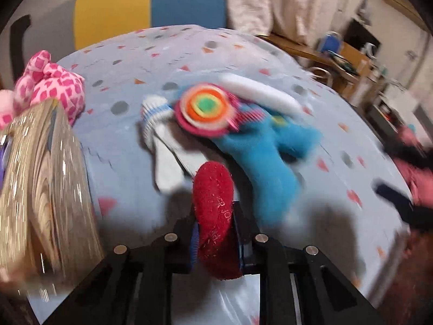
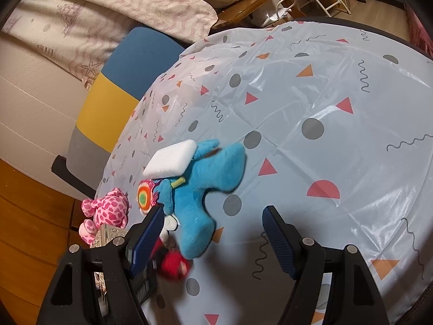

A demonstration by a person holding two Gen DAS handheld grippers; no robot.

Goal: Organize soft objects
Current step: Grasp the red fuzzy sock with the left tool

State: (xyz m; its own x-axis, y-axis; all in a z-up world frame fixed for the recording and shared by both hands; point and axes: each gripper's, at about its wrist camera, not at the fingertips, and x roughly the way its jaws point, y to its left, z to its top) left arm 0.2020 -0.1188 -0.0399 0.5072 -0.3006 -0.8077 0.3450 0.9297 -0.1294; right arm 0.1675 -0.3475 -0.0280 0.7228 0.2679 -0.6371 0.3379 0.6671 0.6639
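Note:
My left gripper (image 1: 215, 224) is shut on a red fuzzy sock (image 1: 213, 205), which stands up between its pads. Just beyond it lie a white sock with blue stripes (image 1: 159, 135), a blue plush toy (image 1: 265, 162), a rainbow lollipop disc (image 1: 205, 108) and a white foam pad (image 1: 259, 92), all blurred. In the right wrist view my right gripper (image 2: 213, 210) is open and holds nothing. It hovers beside the blue plush toy (image 2: 205, 178). The red sock (image 2: 173, 265) peeks out behind its left finger (image 2: 148, 238).
A pink spotted plush (image 1: 54, 84) and a glittery box (image 1: 40, 176) stand at the table's left edge. Dark and pink cloth items (image 1: 400, 200) lie at the right edge. The patterned blue tablecloth (image 2: 324, 94) covers the table. A yellow and blue chair (image 2: 113, 103) stands behind it.

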